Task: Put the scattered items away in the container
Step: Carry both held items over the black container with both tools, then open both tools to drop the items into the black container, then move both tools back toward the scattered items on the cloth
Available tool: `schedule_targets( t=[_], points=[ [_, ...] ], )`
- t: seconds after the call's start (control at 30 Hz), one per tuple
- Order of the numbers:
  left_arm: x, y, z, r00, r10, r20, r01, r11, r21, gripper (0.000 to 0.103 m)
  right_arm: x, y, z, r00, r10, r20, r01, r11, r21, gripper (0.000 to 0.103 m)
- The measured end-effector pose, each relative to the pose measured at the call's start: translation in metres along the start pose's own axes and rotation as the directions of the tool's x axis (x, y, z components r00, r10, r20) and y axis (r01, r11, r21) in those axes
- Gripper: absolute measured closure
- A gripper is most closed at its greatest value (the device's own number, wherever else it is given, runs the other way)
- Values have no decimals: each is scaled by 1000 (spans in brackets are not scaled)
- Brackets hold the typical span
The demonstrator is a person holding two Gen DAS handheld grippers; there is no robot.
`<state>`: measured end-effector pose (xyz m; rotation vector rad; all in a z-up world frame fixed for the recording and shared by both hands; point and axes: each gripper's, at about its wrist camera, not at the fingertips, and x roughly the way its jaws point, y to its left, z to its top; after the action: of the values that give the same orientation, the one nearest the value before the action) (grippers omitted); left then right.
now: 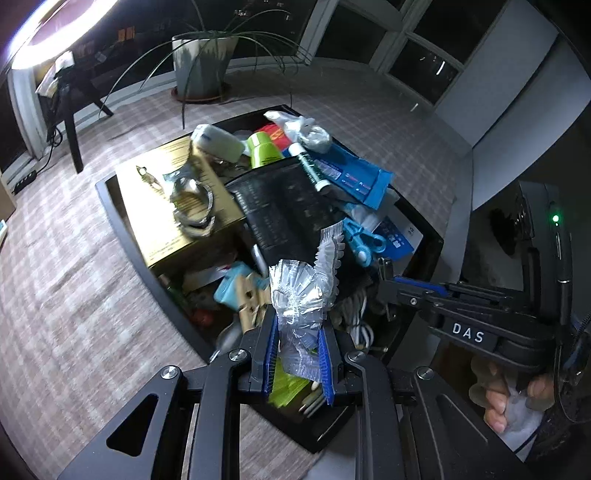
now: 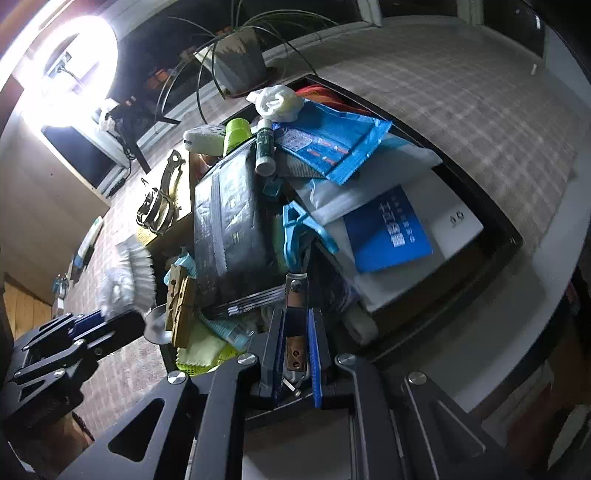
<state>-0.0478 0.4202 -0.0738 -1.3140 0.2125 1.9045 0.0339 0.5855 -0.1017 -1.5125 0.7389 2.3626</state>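
1. The left gripper [image 1: 297,350] is clenched on a crumpled clear plastic blister strip [image 1: 303,295]. The right gripper [image 2: 297,350] grasps a flat metal nail clipper with a copper-toned lever [image 2: 295,317].
2. Both hang over a black rectangular container [image 1: 424,254] heaped with clutter, sitting on a pale checked woven mat [image 1: 74,295]. Beyond it stand a potted plant with long thin leaves [image 1: 203,62], dark window panes and a bright ring light [image 1: 55,33].
3. The strip's long axis runs up out of the left jaws, its ruffled tip curling away from the camera. The clipper lies lengthwise between the right jaws, pointing forward.
4. Beneath the grippers lie a black glossy pouch [image 1: 284,210], a gold cardboard box [image 1: 166,199], a blue plastic clip [image 2: 299,229], a blue foil sachet [image 2: 332,144], a white-and-blue booklet [image 2: 391,229], wooden clothespins [image 2: 179,302] and a lime-green cap [image 1: 264,149], leaving little free room.
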Motion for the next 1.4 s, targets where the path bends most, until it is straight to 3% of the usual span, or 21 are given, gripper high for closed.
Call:
schedule_targets(
  t=[0.07,0.1,0.13,0.2,0.23,0.5,0.63,0.83,1.03,1.17,1.4],
  points=[
    [2,-6,1,1000,0,7,-1,1000,10,78,1,-1,4,1000,4,1,-4,1000,-22,91],
    [2,-9,2,1000,8,6,-8,1000,9,70,-1,-1,6,1000,3,11,-3,999,-33,91],
    [1,-10,2,1000,19,10,-19,1000,7,64,-4,0,8,1000,-6,26,7,999,-45,85],
    [-4,-8,2,999,43,30,-43,999,3,63,-12,4,13,997,-23,68,28,997,-75,67],
    [-6,-6,2,998,54,36,-54,999,-1,63,-15,5,15,996,-27,85,34,996,-85,64],
    [-39,45,-14,990,124,73,-115,986,-119,63,-21,47,30,994,48,94,-28,979,-201,64],
    [-60,89,-35,978,197,65,-181,963,-198,63,-10,84,31,994,90,65,-70,963,-259,64],
    [-106,177,-86,958,285,44,-254,907,-336,63,8,156,20,990,143,19,-126,923,-364,64],
    [-165,278,-137,929,369,12,-321,824,-467,63,23,247,11,986,163,-21,-154,869,-471,64],
    [-198,345,-161,911,411,-25,-364,775,-517,63,42,316,13,987,157,-40,-153,823,-546,64],
    [-246,467,-183,877,477,-58,-406,672,-620,57,82,424,35,987,146,-62,-152,752,-642,53]
  ],
)
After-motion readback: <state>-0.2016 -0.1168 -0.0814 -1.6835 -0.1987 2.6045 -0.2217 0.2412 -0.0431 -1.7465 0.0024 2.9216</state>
